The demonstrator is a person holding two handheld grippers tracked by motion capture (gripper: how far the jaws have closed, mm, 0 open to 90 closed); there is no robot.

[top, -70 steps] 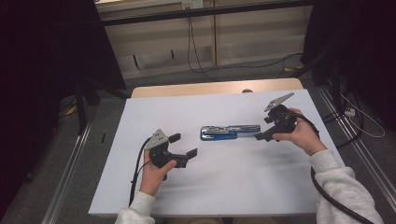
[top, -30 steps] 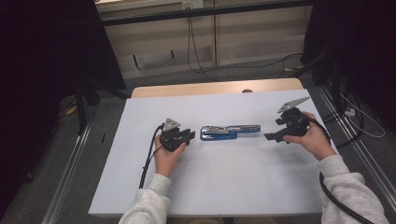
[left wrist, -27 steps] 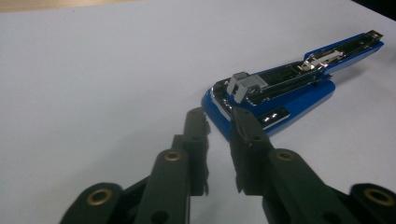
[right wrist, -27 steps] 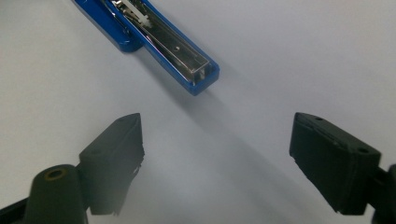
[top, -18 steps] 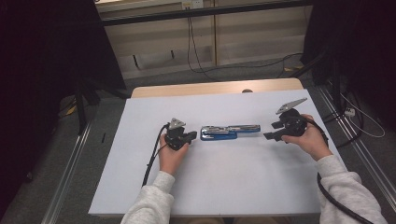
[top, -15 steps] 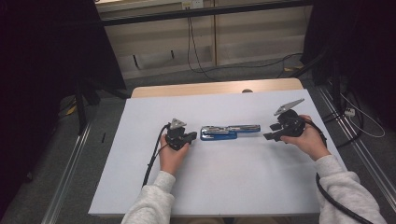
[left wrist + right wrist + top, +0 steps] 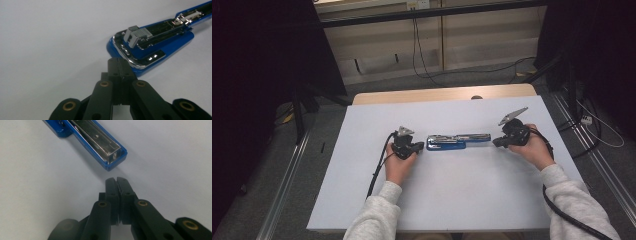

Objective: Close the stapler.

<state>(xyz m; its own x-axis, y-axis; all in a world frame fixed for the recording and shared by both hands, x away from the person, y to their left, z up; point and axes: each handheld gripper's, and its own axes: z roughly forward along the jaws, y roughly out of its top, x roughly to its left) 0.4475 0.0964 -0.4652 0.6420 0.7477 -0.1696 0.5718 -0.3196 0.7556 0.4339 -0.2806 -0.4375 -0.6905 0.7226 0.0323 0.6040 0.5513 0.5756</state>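
A blue stapler (image 7: 457,141) lies opened out flat in the middle of the white table top (image 7: 452,200), its metal staple channel facing up. My left gripper (image 7: 418,146) is shut and empty, its tips at the stapler's left end. In the left gripper view the shut gripper (image 7: 119,62) meets the chrome-edged base of the stapler (image 7: 150,42). My right gripper (image 7: 495,142) is shut too, just off the stapler's right end. In the right gripper view its tips (image 7: 116,181) sit a short gap from the stapler's open blue end (image 7: 100,142).
The white board overlies a wooden table whose edge (image 7: 442,94) shows at the back. Cables (image 7: 422,55) run over the floor behind, and metal rails (image 7: 287,195) flank both sides. Each gripper's black cable (image 7: 377,170) trails toward the person.
My left gripper has moved up and right to the stapler's left end. My right gripper first drew back to the right, then crept left toward the stapler's right end. The stapler has stayed put.
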